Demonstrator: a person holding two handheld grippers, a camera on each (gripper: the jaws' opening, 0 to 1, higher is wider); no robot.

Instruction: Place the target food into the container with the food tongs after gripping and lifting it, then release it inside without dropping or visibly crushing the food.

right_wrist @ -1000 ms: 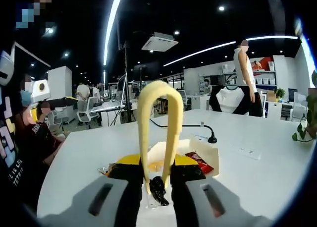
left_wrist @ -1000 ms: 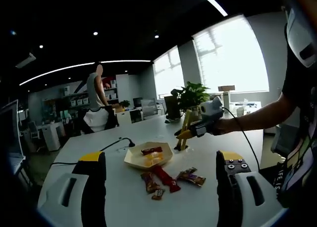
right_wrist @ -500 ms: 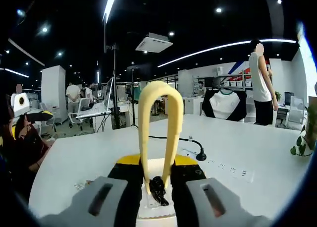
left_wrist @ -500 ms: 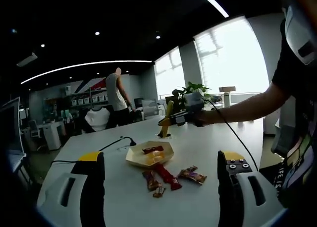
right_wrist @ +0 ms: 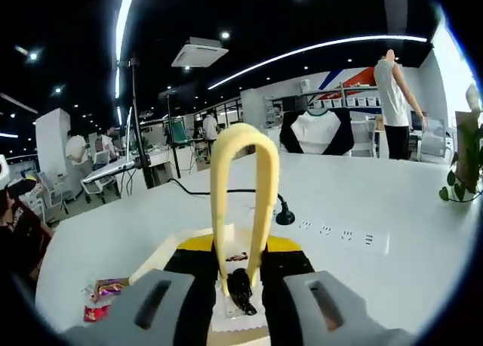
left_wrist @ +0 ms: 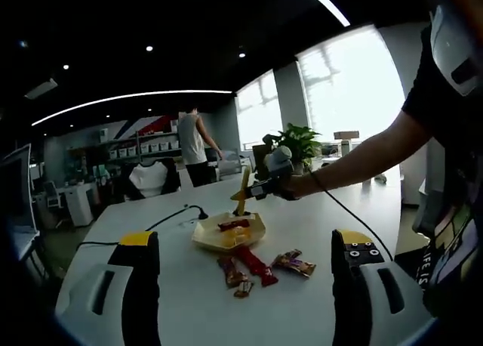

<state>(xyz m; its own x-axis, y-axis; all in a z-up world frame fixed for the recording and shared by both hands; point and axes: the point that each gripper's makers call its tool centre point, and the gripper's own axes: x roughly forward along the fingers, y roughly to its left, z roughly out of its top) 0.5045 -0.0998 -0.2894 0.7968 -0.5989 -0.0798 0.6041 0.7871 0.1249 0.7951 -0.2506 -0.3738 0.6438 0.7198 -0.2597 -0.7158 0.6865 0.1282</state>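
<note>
Left gripper (left_wrist: 245, 274): jaws spread wide, nothing between them, hovering above white table (left_wrist: 181, 316). Right gripper (right_wrist: 240, 274): clamped narrow on yellow food tongs (right_wrist: 243, 195), tong loop rising between the jaws. Tong tips in left gripper view (left_wrist: 240, 202) poised just over tray (left_wrist: 207, 240); whether they grip anything, cannot tell.

Beige angular tray mid-table, holding a red-wrapped snack (left_wrist: 234, 225) and orange pieces (left_wrist: 234, 239). Just beside tray, on the near side: loose wrapped snacks (left_wrist: 256, 267), red bar and brown packets, some touching. More packets at lower left of right gripper view (right_wrist: 102, 297).

Around: black gooseneck microphone (right_wrist: 284, 214) with cable beyond tray; potted plant (left_wrist: 298, 142) at far table edge; standing person (left_wrist: 195, 146) by shelving; seated people (right_wrist: 23, 225) at table's side. Outstretched arm (left_wrist: 355, 161) crossing above table toward tray.
</note>
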